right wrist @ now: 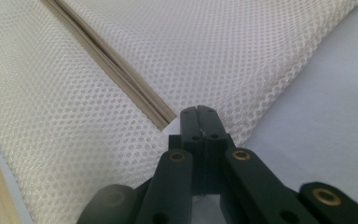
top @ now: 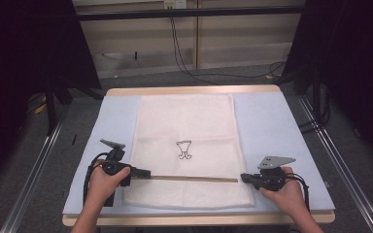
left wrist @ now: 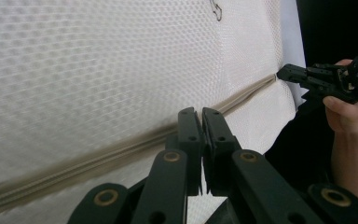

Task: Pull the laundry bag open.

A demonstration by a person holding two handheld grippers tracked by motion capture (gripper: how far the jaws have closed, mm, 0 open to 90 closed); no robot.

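We see a pale blue table cover (top: 267, 121) mid-frame in the high view, a white mesh bag (top: 187, 116) flat at its centre, its tan zipper strip (top: 194, 178) crossing the lower part, and left gripper (top: 144, 173) and right gripper (top: 244, 177), jaws pressed together, at the strip's ends.

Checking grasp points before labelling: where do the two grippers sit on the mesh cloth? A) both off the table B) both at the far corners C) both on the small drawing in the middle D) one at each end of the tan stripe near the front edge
D: the left gripper and right gripper sit at opposite ends of the tan stripe across the mesh cloth, jaws closed.
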